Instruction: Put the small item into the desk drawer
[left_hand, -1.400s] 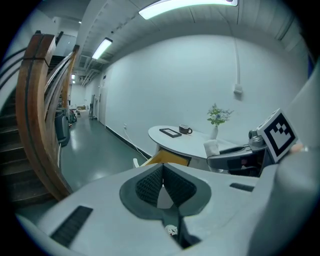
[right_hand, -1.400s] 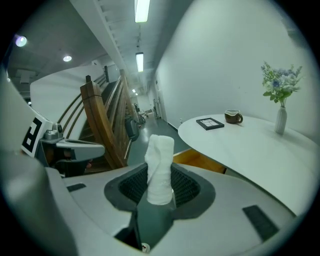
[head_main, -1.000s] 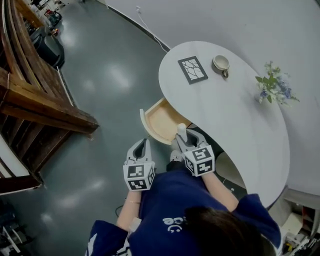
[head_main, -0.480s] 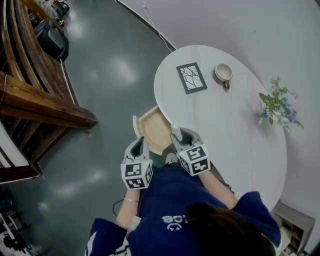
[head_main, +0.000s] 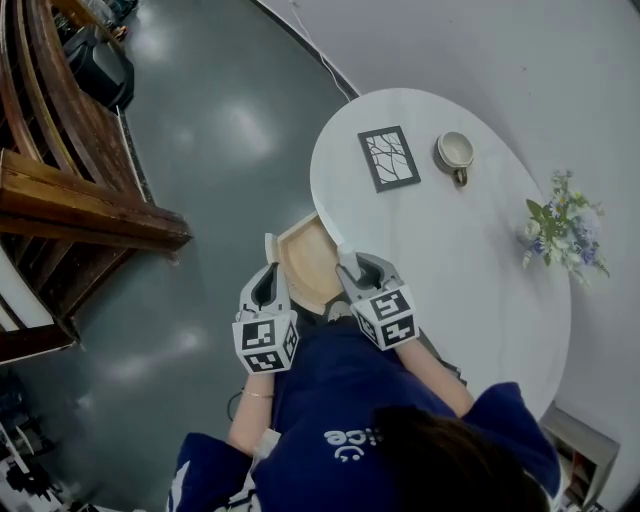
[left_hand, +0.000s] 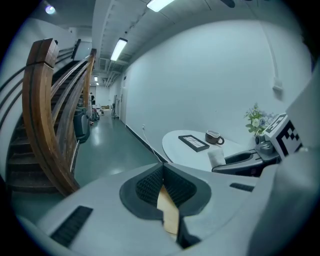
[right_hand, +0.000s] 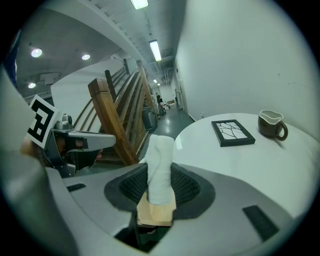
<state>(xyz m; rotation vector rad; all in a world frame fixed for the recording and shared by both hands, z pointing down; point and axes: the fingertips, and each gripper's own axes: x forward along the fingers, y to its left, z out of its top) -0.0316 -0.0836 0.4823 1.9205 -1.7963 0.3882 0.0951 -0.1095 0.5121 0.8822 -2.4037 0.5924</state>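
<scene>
Both grippers have slid closer to the open drawer (head_main: 300, 255) vs. a sec ago. R gripper (head_main: 348, 268) now sits at its right edge, and L gripper (head_main: 270, 275) is up beside its front panel (head_main: 268, 248).

R gripper is clamped on the small item (right_hand: 159, 165), a white roll sticking out past the tips, w/ the jaws held apart by its width. The item hangs at the drawer's right rim, just beside the worktop (head_main: 470, 260) edge. L gripper's jaws meet at the tips, nothing held.

Room: the drawer opens upward. Its far end runs under the worktop rim and the front panel closes the near side. Left of it the floor (head_main: 220, 130) stretches to the wooden staircase (head_main: 90, 200).

The right gripper view shows the pads pressing the roll and pale wood below it, w/ L gripper off to the left; the head view can't show that grip. The left gripper view shows a sliver of pale wood thru the gap behind its tips, and R gripper w/ the roll at right.

Around: framed picture (head_main: 389, 158), cup (head_main: 455, 150) and flowers (head_main: 560, 225) stand on the worktop, well apart from the drawer. The person's blue top (head_main: 350, 410) fills the space behind both grippers.
</scene>
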